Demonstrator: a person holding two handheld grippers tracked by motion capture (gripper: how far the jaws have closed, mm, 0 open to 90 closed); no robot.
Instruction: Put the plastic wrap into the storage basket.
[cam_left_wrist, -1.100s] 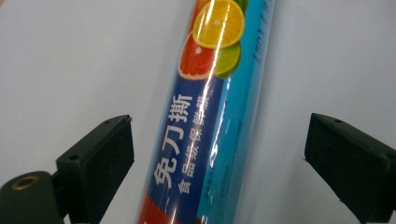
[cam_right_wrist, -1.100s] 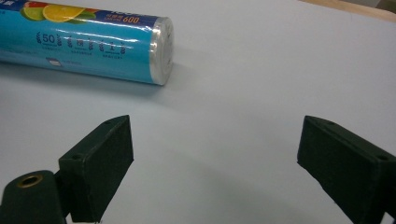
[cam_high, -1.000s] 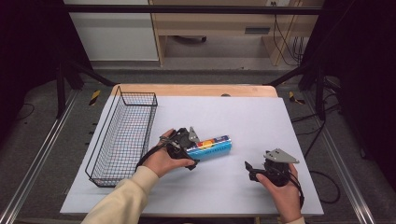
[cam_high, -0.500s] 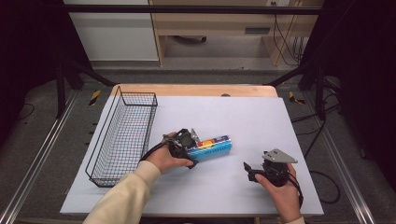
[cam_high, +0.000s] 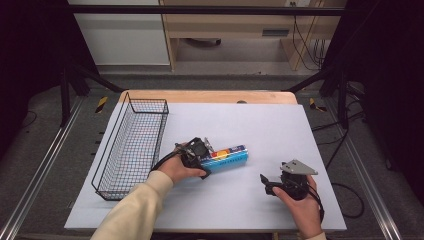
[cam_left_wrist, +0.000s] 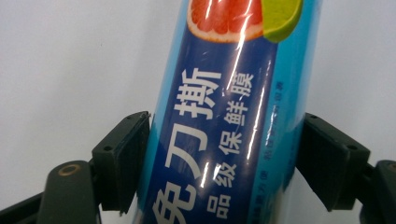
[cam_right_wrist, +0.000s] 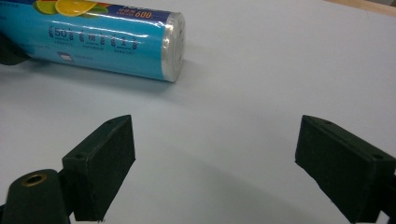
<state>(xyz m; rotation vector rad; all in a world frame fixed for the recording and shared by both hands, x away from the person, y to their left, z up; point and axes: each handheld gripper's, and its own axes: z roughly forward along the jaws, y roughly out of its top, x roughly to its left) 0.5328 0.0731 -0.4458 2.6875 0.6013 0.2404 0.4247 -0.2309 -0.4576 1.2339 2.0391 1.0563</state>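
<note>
One cling-film roll (cam_high: 229, 158) lies flat mid-tabletop, long axis toward the right edge. Closing left gripper (cam_left_wrist: 219, 163) apparently grasps it; right gripper (cam_right_wrist: 215, 163) released.

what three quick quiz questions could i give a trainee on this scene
1. True or false: the blue roll lies inside the wire basket.
2. Which gripper has the roll between its jaws? A) left gripper B) right gripper
3. What surface does the roll lie on?

Key:
1. False; it lies on its side outside the basket.
2. A; the left jaws sit on either side of the roll, pads at its sides, having just been closing. The right gripper stands open with nothing between its jaws.
3. The white table.
</note>
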